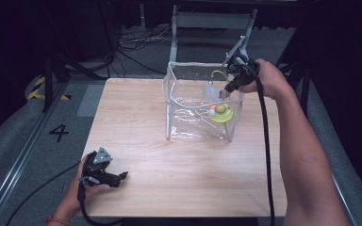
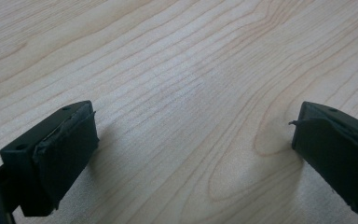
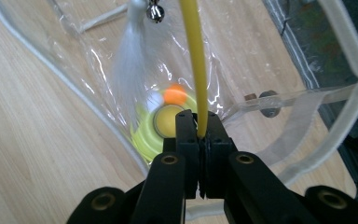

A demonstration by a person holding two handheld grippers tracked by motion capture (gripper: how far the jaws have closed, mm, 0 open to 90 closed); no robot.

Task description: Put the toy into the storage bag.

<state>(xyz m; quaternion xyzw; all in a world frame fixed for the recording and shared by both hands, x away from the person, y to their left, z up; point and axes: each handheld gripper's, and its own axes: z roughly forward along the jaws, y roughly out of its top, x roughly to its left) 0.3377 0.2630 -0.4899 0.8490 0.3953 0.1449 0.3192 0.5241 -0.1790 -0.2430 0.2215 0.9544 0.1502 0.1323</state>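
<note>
1. right hand-held gripper (image 3: 199, 133) hung over the open top of a clear plastic bag (image 1: 179, 101), jaws pressed together and pinching a thin yellow wand (image 3: 195, 60) of a cat toy.
2. wand ran up from the jaws to a white feather tuft (image 3: 129, 60) and a small silver bell (image 3: 155, 12) at its far end.
3. in the high view, same hand-held gripper (image 1: 226, 92) at the bag's far right corner, yellow wand (image 1: 218, 73) curving above the rim.
4. inside the bag, on its bottom: a yellow-green round toy (image 1: 220, 114) with an orange and white ball (image 3: 175, 94) on it.
5. bag stood upright on the far half of the wooden tabletop (image 1: 136, 117).
6. left hand-held gripper (image 1: 118, 178) rested at the near left corner of the tabletop, well apart from the bag, jaws spread with only bare wood (image 2: 191, 102) between them.
</note>
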